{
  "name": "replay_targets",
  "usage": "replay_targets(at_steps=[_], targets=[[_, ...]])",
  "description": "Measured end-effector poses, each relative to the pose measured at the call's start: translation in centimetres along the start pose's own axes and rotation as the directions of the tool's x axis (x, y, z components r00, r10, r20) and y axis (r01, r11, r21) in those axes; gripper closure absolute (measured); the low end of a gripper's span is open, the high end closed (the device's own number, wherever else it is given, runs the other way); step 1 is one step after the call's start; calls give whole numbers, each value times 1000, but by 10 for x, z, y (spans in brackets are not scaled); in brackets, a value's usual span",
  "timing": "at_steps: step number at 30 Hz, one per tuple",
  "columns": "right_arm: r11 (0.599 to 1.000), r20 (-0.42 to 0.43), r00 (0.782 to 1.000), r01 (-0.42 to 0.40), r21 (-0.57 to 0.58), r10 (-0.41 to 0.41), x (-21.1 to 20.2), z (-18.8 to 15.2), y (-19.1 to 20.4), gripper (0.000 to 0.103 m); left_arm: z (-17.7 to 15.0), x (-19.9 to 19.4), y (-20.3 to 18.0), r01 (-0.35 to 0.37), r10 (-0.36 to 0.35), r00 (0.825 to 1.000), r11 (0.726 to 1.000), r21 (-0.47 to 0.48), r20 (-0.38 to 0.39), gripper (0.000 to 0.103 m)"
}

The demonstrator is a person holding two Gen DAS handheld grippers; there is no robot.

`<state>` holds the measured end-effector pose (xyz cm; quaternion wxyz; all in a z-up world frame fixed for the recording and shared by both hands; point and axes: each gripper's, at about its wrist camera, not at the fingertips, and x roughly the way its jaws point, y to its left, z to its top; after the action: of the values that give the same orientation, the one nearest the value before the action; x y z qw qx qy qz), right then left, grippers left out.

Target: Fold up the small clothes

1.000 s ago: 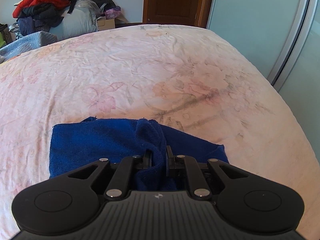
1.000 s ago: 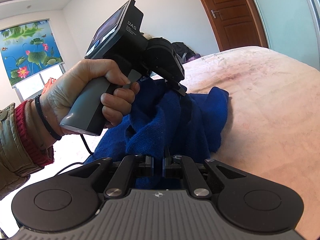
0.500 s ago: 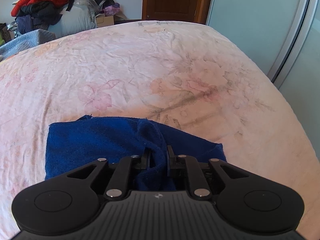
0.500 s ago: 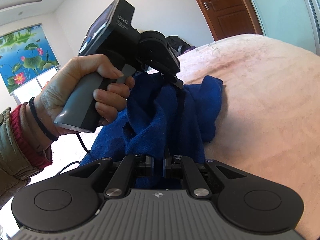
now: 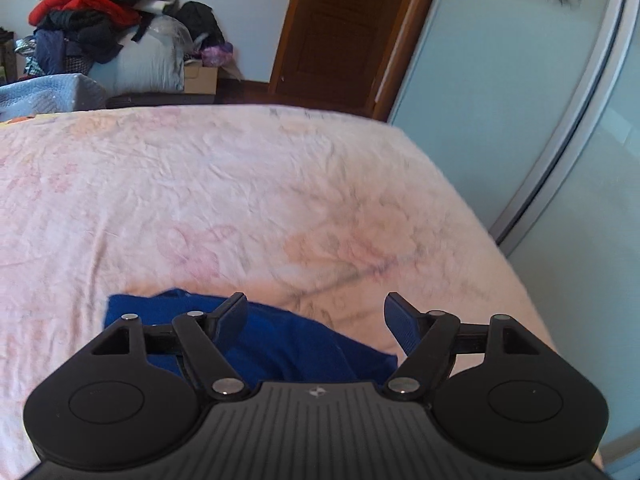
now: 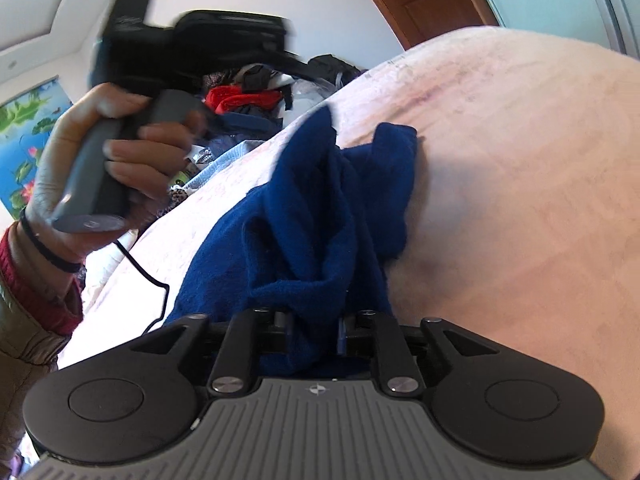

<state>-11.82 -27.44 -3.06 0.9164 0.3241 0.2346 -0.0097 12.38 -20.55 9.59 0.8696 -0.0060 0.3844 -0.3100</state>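
Between the left tongs [image 5: 316, 316], just sprung wide and empty, soft blue garment [image 5: 280, 344] lies slack on the bed [image 5: 240, 200].
Right tongs [image 6: 314, 330], loosening, straddle a bunched fold; light, limp fleece—grip a hem near the bed's near edge.

My left claw [image 6: 192, 44] motion-blurred in right view, fingers unreadable. Blue garment [image 5: 280, 344] near edge hidden under claw body. Right claw [image 6: 314, 330] pad contact on cloth indeterminate.
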Motion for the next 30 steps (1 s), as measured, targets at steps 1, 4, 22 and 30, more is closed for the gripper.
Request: replay_targets(at_steps=[1, 4, 22, 30], targets=[[1000, 0, 1000, 5, 0, -5, -3, 1, -1, 73, 1, -6, 7, -6, 6, 1000, 1000, -8, 14, 28], [999, 22, 999, 36, -1, -36, -13, 5, -7, 69, -7, -25, 33, -65, 66, 997, 998, -6, 36, 26], [983, 8, 990, 144, -110, -144, 5, 29, 3, 41, -163, -77, 86, -31, 42, 997, 984, 174, -59, 19], [993, -99, 988, -114, 25, 116, 45, 48, -33, 17, -153, -50, 139, 213, -231, 971, 954, -212, -63, 11]])
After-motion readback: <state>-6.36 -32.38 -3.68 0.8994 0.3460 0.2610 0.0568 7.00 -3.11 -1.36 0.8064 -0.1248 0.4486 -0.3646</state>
